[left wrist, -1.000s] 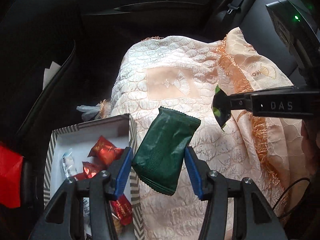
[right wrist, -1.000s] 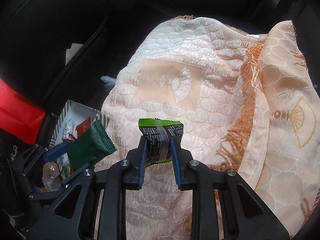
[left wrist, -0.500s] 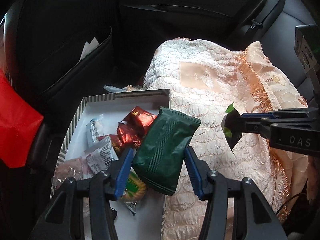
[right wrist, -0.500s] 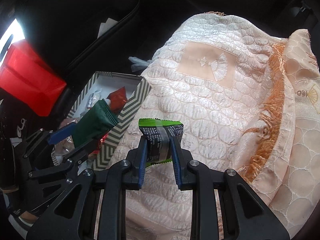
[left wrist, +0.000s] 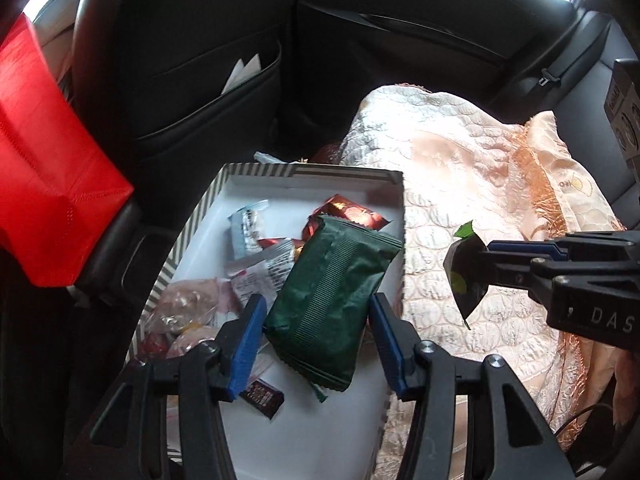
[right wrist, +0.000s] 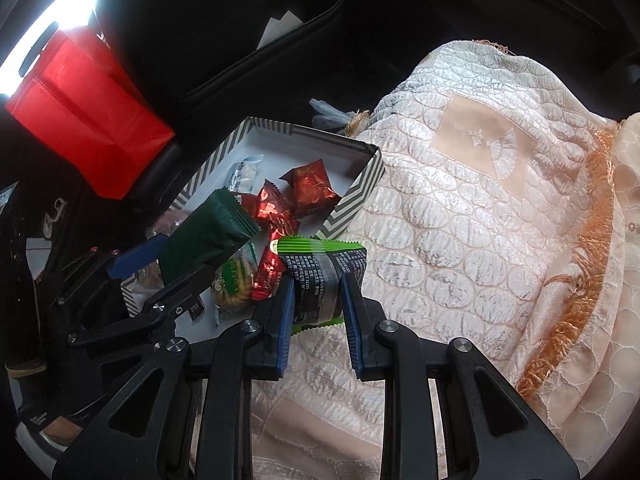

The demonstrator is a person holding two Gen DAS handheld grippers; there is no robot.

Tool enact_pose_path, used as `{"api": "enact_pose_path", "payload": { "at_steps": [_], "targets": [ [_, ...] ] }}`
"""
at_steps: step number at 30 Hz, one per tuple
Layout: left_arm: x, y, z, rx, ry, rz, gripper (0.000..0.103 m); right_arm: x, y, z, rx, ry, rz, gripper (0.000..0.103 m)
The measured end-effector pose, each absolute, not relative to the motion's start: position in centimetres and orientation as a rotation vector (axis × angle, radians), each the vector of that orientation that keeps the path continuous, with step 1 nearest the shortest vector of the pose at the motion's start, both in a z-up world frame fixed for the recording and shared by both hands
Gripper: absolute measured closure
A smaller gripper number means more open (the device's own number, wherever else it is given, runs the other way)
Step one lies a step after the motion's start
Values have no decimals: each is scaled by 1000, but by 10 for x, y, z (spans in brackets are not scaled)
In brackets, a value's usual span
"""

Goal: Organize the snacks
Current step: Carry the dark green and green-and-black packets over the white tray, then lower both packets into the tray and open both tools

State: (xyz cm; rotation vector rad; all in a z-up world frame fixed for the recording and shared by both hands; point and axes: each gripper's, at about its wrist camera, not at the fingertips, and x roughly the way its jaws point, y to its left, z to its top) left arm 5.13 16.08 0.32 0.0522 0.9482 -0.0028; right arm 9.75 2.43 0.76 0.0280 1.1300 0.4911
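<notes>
While the left tongs [left wrist: 316, 322] clamp a ribbed dark-green packet [left wrist: 332, 300] over the striped box [left wrist: 192, 240], the right tongs [right wrist: 318, 300] pinch a black, green-edged wrapper [right wrist: 324, 276].

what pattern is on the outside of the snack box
Grey and white diagonal stripes on the snack box, chevron-like at the corner; clearest in the right wrist view.

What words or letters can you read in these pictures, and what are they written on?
"DAS": white letters on the side of the right gripper, seen from the left wrist camera.
Small print on the black and green snack packet held in the right gripper: too small to read.
Print on the white wrapper in the striped box: too blurred to read.
Dark green packet in the left gripper: no words visible.
</notes>
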Motion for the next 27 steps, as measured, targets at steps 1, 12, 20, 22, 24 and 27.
{"api": "enact_pose_path", "payload": {
  "at_steps": [1, 12, 20, 22, 24, 27],
  "targets": [
    [51, 165, 3, 43, 948, 8, 47, 97, 28, 8, 22, 1132, 496, 81],
    [37, 212, -5, -55, 962, 99, 47, 99, 82, 11, -71, 1139, 560, 81],
    [33, 228, -19, -94, 998, 137, 47, 112, 116, -3, -131, 1168, 567, 81],
    [33, 230, -23, -107, 1011, 142, 47, 114, 125, -7, -151, 1174, 570, 81],
    [33, 230, -25, -106, 1015, 147, 47, 117, 133, -13, -170, 1184, 567, 81],
    [33, 230, -28, -103, 1019, 155, 47, 119, 140, -20, -170, 1192, 570, 81]
  ]
}}
